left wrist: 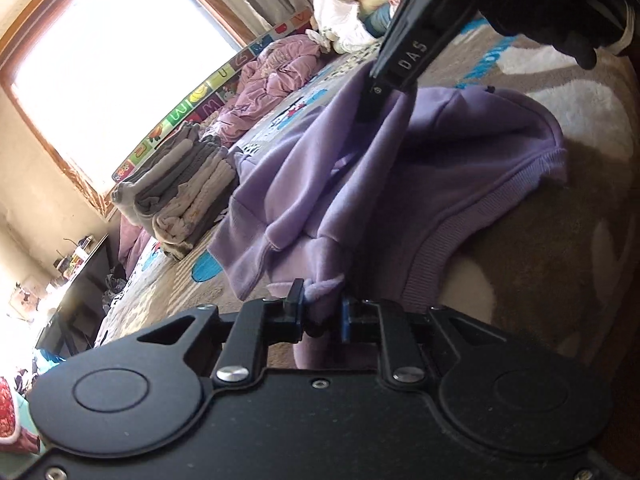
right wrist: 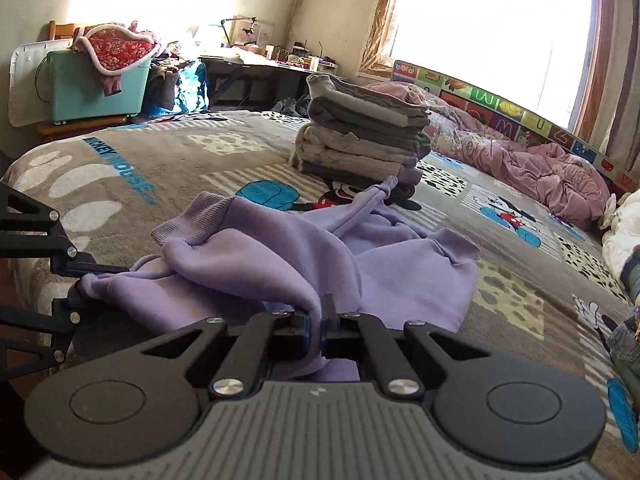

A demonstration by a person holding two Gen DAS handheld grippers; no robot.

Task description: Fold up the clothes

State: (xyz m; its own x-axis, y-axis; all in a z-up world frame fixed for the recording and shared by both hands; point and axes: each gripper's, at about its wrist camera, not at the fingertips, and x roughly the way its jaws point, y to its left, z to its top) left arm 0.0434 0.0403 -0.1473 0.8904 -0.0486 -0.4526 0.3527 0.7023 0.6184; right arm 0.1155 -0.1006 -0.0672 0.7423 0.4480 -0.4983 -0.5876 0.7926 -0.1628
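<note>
A lilac sweatshirt (left wrist: 360, 168) lies crumpled on the patterned bed blanket (left wrist: 540, 256); it also shows in the right wrist view (right wrist: 280, 264). My left gripper (left wrist: 322, 306) is shut on an edge of the sweatshirt near its ribbed hem. It also shows at the left edge of the right wrist view (right wrist: 80, 284), pinching the cloth. My right gripper (right wrist: 316, 320) is shut on another fold of the sweatshirt. In the left wrist view it (left wrist: 374, 108) reaches down from the top, gripping the cloth and lifting it slightly.
A stack of folded grey and beige clothes (right wrist: 360, 140) stands on the bed beyond the sweatshirt. A crumpled pink garment (right wrist: 540, 172) lies by the alphabet mat (right wrist: 500, 108) under the window. A teal bin (right wrist: 96, 84) and desk (right wrist: 260, 68) stand beyond the bed.
</note>
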